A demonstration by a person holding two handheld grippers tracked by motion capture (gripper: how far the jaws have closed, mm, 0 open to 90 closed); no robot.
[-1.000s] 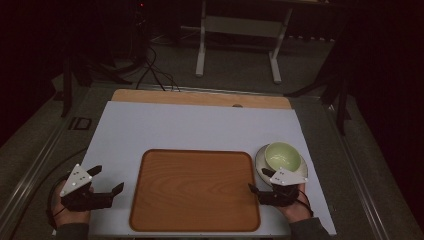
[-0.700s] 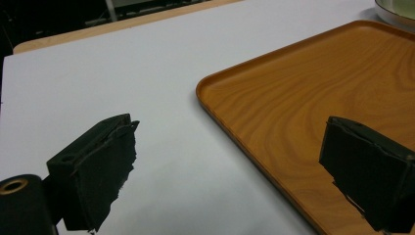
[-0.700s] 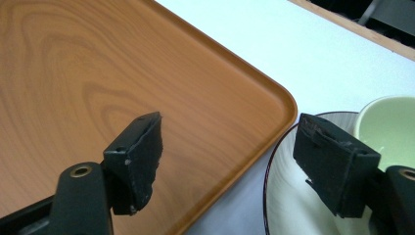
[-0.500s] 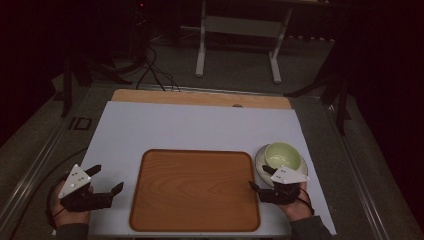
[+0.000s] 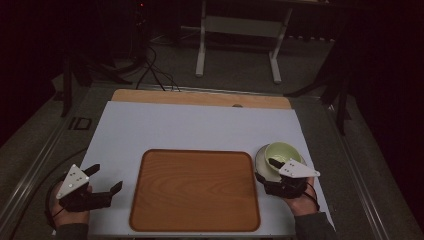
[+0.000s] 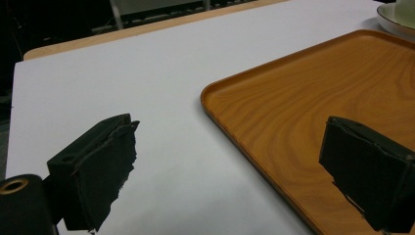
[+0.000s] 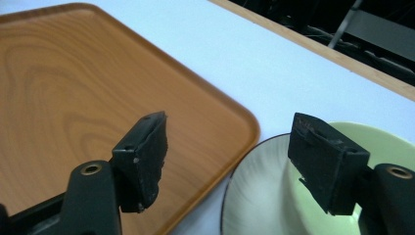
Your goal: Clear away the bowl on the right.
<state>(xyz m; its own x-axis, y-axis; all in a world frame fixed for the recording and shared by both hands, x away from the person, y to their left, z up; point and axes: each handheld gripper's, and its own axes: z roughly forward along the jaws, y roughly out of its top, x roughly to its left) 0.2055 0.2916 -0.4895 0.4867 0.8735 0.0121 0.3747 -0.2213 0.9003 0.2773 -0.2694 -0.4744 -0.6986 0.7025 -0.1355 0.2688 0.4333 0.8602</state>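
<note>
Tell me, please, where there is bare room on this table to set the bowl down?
The wooden tray is bare all over. The white tabletop beyond the tray's far edge is free too, as is the strip beside the left gripper. It is crowded only at the right, where the right gripper meets the bowl.

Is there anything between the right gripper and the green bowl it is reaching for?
Nothing visible stands in the way. The right gripper is already at the green bowl, its fingers spread open, one above the bowl and the other off to the side by the wooden tray. Its jaws have just been closing slightly, not yet pressing.
</note>
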